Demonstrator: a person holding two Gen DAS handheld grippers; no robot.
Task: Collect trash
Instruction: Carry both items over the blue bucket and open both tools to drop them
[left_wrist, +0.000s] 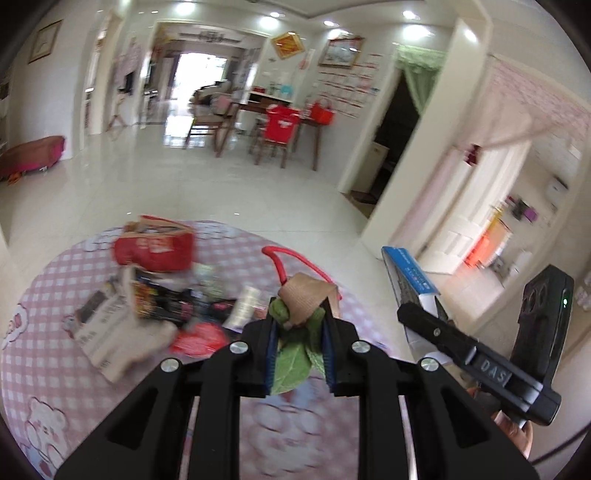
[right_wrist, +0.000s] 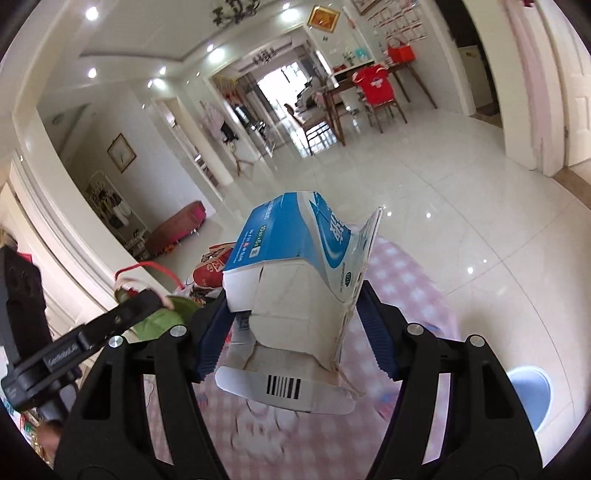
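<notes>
- Two hand-held grippers are lifted above a round table covered in a pink-and-white checked cloth with bear prints (left_wrist: 48, 369), each clamped on a piece of rubbish.
- The left gripper (left_wrist: 298, 332) has its blue-padded jaws squeezed onto a bundle of green leaves and crumpled tan paper (left_wrist: 301, 314); the bundle's long axis runs along the fingers, the tan paper pointing far and the broad leaf hanging near the camera.
- A thin red cord loop (left_wrist: 295, 258) arcs up just beyond the bundle; whether it is attached cannot be told.
- The right gripper (right_wrist: 295, 332) pinches a torn blue-and-white cardboard carton (right_wrist: 295, 251) across its open white end. The carton's long axis points away from the camera and slightly left, blue printed face up, with a barcode flap (right_wrist: 282, 387) drooping toward the near side.
- In the left wrist view, the carton shows to the right of the left gripper, well apart from it.
- On the far left of the cloth lies a pile of litter: a red paper bag (left_wrist: 155, 247), dark snack wrappers (left_wrist: 166, 302) and a crumpled pale paper sheet (left_wrist: 122, 343).
</notes>
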